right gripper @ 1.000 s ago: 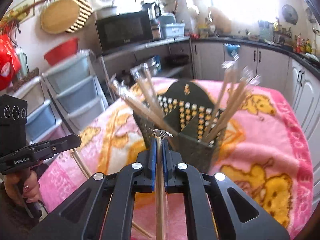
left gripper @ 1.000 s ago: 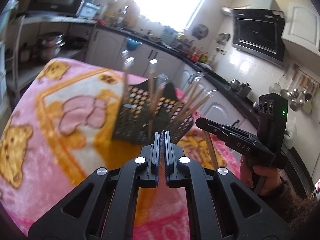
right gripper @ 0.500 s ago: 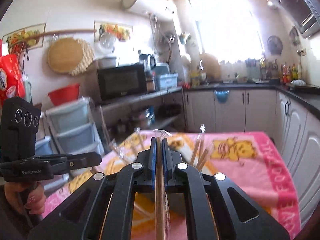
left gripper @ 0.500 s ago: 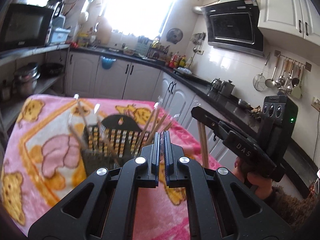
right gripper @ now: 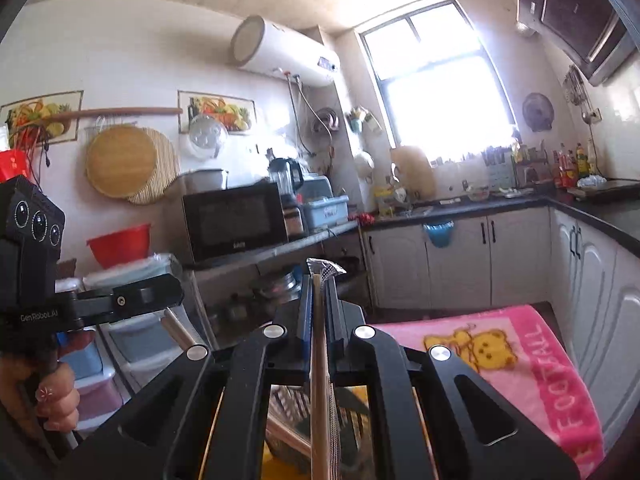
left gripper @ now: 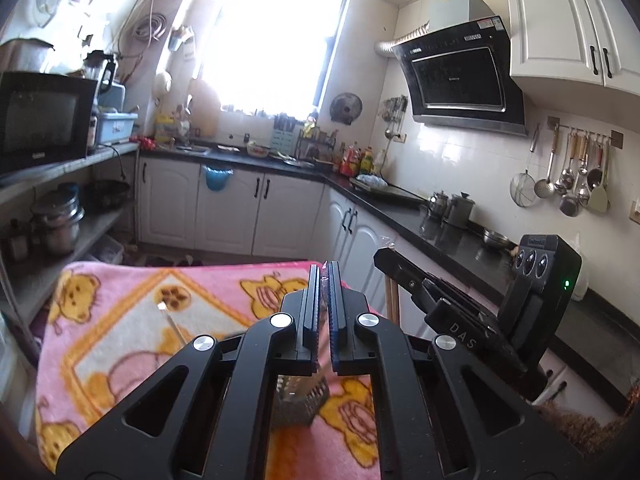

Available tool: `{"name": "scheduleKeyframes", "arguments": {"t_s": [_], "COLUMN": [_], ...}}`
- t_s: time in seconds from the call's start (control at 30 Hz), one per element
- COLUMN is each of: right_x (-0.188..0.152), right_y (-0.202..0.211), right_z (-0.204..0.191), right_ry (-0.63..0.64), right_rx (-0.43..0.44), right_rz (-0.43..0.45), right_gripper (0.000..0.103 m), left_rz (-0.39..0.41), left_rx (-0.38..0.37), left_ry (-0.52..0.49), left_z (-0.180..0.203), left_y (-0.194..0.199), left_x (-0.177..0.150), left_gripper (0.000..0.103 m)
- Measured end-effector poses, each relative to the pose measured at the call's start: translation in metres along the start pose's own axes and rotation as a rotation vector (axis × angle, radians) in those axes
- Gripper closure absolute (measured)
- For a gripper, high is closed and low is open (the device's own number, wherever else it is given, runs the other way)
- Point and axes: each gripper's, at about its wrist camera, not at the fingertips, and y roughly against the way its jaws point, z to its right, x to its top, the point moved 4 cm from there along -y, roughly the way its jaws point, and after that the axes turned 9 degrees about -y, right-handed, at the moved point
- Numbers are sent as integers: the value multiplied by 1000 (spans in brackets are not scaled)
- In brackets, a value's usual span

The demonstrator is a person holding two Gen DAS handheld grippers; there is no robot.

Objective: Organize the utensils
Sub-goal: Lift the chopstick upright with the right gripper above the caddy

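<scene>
The right gripper [right gripper: 319, 300] has its black fingers pinched on a pair of pale wooden chopsticks in a clear plastic sleeve [right gripper: 320, 360], which runs lengthwise between the pads with the crimped sleeve end poking past the tips, a hold that keeps the pair upright for dropping in; the left gripper [left gripper: 325, 300] is pressed almost together on a thin sliver of clear wrapping, though what hangs below is hidden by its own frame. Both hover over the pink cartoon-bear blanket covering the table [left gripper: 120, 320]; the black perforated utensil holder [left gripper: 300, 400] sits near the table's near edge, glimpsed through the gripper frames. A further sleeved chopstick [left gripper: 172, 320] leans out toward the table's left side; judging by this, sorting is partway along.
</scene>
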Motion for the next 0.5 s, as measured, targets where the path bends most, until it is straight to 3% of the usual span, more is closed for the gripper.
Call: {"name": "scheduleKeyframes", "arguments": {"t_s": [0.2,0.5], "right_x": [10,0], "right_y": [-27,-65], "right_z": [-9,-18], "right_ry": [36,99], "right_rx": [2,-15], "right_rz": [82,150], "right_gripper": [97,97], "left_rz": [7,-29], "left_rx": [28,66], "left_ry": [-2,19], "left_z": [-15,-38], "left_y": [-6,-27], "left_x": [11,1], "left_gripper": [101,101]}}
